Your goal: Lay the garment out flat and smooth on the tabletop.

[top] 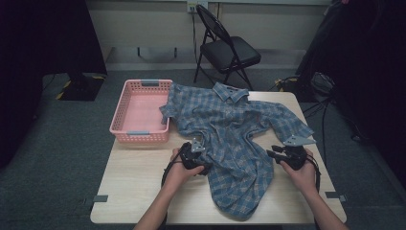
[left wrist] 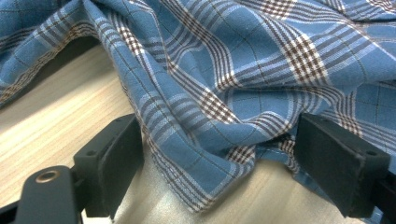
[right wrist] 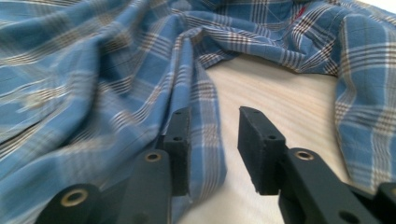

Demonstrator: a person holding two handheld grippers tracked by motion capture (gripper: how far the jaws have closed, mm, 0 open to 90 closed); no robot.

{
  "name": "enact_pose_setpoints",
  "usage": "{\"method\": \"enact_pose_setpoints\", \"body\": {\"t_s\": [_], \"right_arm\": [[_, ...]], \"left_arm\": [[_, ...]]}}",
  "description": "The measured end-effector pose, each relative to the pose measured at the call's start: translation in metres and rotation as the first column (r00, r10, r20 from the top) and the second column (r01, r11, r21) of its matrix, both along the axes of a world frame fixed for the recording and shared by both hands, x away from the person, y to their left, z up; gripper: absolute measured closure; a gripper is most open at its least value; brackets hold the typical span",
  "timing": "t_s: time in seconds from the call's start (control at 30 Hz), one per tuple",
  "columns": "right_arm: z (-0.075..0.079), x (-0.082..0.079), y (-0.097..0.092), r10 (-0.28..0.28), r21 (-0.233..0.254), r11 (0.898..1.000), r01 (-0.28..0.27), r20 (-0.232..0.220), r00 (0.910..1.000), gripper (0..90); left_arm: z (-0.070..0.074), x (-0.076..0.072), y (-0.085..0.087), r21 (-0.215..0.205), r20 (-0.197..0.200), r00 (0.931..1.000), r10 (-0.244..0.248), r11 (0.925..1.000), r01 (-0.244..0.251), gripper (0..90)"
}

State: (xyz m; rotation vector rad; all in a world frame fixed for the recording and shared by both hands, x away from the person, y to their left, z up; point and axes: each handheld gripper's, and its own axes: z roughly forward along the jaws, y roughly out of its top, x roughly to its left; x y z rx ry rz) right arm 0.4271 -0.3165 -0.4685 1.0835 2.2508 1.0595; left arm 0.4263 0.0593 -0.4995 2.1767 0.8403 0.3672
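A blue plaid shirt [top: 230, 139] lies rumpled across the tabletop [top: 139, 182], collar toward the far edge, one sleeve draped into the pink basket [top: 139, 112], probably its destination once folded. The left tool [left wrist: 219, 154] sits at the shirt's left edge, jaws wide with a fold of cloth bunched between them but not pinched, apparently set to grab. The right tool [right wrist: 212, 149] is at the right edge, jaws narrowly apart, holding nothing; the hem lies against one jaw, likely so it can regrip.
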Motion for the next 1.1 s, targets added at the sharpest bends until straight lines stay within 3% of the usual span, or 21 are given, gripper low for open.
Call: {"method": "enact_pose_setpoints", "body": {"t_s": [0.2, 0.23, 0.33, 0.47, 0.7, 1.1], "right_arm": [[-0.02, 0.025, 0.016, 0.005, -0.06, 0.998, -0.009, -0.066, 0.9978, 64.3], [-0.021, 0.026, 0.017, 0.007, -0.051, 0.999, -0.01, -0.064, 0.9979, 64.7], [-0.021, 0.025, 0.02, 0.032, -0.046, 0.998, -0.036, -0.085, 0.9959, 75.7], [-0.017, 0.019, 0.021, 0.071, -0.067, 0.995, -0.079, -0.113, 0.991, 87.3], [-0.017, 0.004, 0.004, 0.052, -0.044, 0.997, -0.058, -0.124, 0.991, 88.4], [-0.01, -0.041, -0.036, 0.017, -0.041, 0.999, -0.023, -0.132, 0.9911, 88.1]], "left_arm": [[0.0, 0.0, 0.0, 0.0, 0.0, 1.0, 0.0, 1.0, 0.0, 15.2], [0.0, 0.0, 0.0, 0.0, 0.0, 1.0, 0.0, 1.0, 0.0, 15.2], [0.0, 0.0, 0.0, 0.0, 0.0, 1.0, 0.0, 1.0, 0.0, 15.2], [0.0, 0.0, 0.0, 0.0, 0.0, 1.0, 0.001, 1.0, -0.001, 15.2], [0.0, 0.0, 0.0, 0.001, 0.0, 1.0, 0.001, 1.0, -0.001, 15.2], [0.0, 0.0, 0.0, 0.001, 0.0, 1.0, 0.001, 1.0, -0.001, 15.2]]}}
